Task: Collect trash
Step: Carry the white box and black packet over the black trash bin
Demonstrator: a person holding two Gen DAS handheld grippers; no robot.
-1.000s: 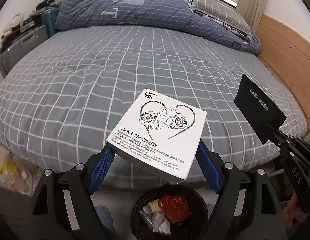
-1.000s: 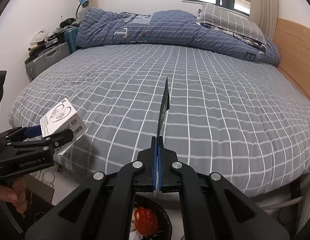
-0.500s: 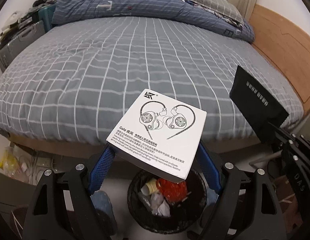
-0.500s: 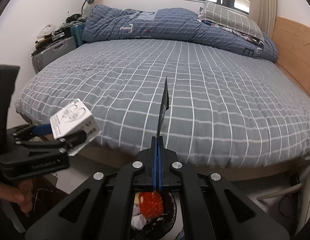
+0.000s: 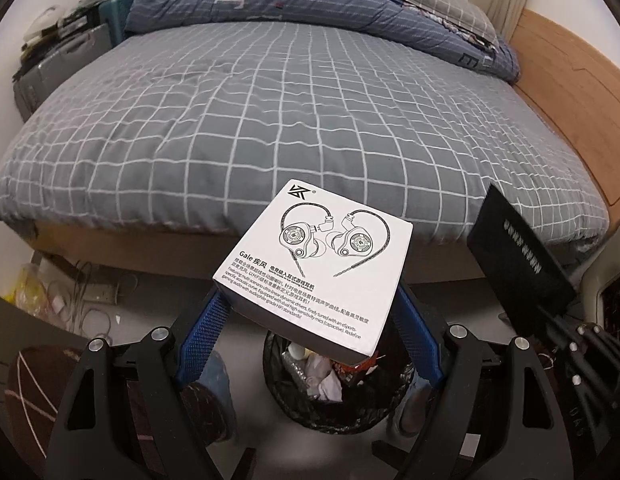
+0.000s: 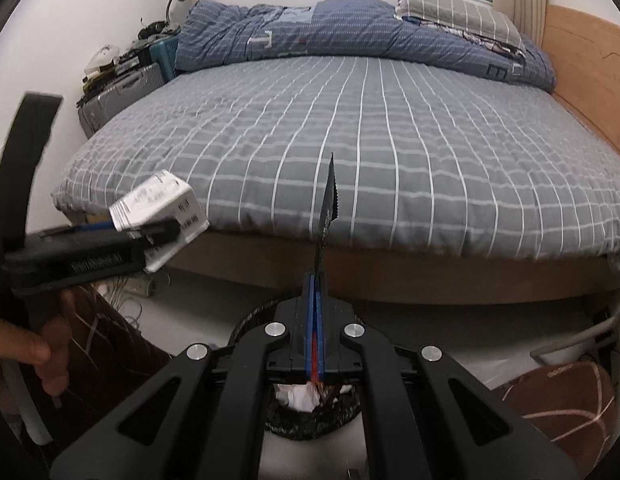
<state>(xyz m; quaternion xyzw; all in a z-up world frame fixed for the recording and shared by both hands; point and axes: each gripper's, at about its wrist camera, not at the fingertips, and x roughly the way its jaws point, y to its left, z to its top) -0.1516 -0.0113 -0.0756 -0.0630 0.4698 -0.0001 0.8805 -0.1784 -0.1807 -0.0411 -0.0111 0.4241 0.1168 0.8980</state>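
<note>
A white earphone box [image 5: 314,268] sits between the blue pads of my left gripper [image 5: 310,304], which is shut on its sides. The box hangs just above a black-lined trash bin [image 5: 278,396] on the floor, holding crumpled paper and something red. My right gripper [image 6: 316,280] is shut on a thin black packet [image 6: 329,200], seen edge-on; the left wrist view shows its flat face [image 5: 518,256] at the right. The bin's rim [image 6: 250,320] lies under the right gripper too. In the right wrist view the box [image 6: 158,204] and left gripper [image 6: 150,236] are at the left.
A bed with a grey checked sheet [image 5: 270,120] fills the space ahead, its wooden frame edge close to the bin. A suitcase [image 5: 50,76] stands at the far left, and cables [image 5: 82,300] lie on the floor. A brown patterned object [image 6: 558,400] sits at the right. A hand [image 6: 22,352] grips the left handle.
Both grippers have drawn back from the bed with their loads. The bed edge has slid up the frames, and more of the bin and floor shows beneath them.
</note>
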